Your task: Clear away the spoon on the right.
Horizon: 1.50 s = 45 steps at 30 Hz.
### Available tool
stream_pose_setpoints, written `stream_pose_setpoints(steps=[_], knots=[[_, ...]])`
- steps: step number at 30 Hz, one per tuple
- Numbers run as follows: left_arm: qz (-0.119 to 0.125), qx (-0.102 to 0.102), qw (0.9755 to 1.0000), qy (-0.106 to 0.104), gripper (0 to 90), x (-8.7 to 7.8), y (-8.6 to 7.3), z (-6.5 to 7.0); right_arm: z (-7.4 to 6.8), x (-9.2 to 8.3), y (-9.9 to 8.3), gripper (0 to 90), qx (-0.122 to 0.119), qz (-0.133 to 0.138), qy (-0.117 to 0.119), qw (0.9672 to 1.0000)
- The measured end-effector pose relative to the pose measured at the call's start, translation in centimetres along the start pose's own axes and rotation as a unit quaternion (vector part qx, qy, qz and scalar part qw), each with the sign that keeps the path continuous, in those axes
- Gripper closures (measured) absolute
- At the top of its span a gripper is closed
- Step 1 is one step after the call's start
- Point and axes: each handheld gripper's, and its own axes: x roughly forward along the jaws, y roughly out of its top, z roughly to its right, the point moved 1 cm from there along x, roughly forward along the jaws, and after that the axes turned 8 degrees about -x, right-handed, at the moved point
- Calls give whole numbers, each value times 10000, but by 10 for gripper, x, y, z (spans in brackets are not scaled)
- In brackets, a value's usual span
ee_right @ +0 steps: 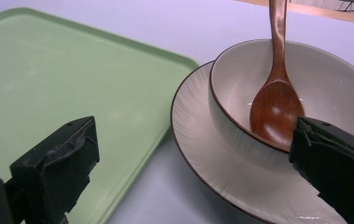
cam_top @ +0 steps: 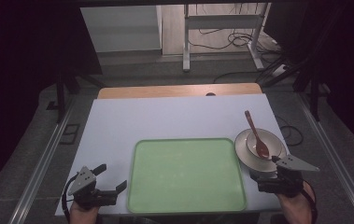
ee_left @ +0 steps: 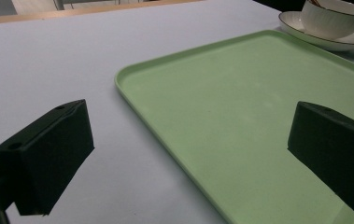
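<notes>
Right gripper [ee_right: 193,163] jaws spread wide, empty, straddling plate [ee_right: 202,154] rim beside bowl [ee_right: 230,93] and wooden spoon [ee_right: 277,105], left gripper [ee_left: 184,158] likewise wide (nothing held) over green tray [ee_left: 240,107] corner.

White bowl [ee_right: 240,93] on saucer [ee_right: 198,140], just ahead of right gripper [ee_right: 188,163]. Brown wooden spoon [ee_right: 277,93] inside, handle pointing away.

The white table [cam_top: 174,116] is the reference. A wooden strip [cam_top: 179,90] lies along its far edge. Beyond that edge, on the grey floor, a white metal stand [cam_top: 186,42] is upright, with black cables [cam_top: 240,39] lying loose around its feet. A pale wall panel [cam_top: 118,28] is left of the stand. A metal floor rail [cam_top: 44,163] runs beside the table's left side, and a second rail [cam_top: 338,163] beside its right.
</notes>
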Motion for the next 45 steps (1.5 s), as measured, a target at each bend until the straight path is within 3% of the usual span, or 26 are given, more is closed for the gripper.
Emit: stream_pose_setpoints(steps=[12,25,45], knots=[[23,-34,10000,5,2,0,0,-1,6,-1,11,0,18,117,-77,9999],[-1,-23,10000,-5,5,0,0,-1,11,6,21,0,30,-118,76,9999],[-47,-4,10000,11,5,2,-1,0,30,21,37,11,212,-640,-16,9977]])
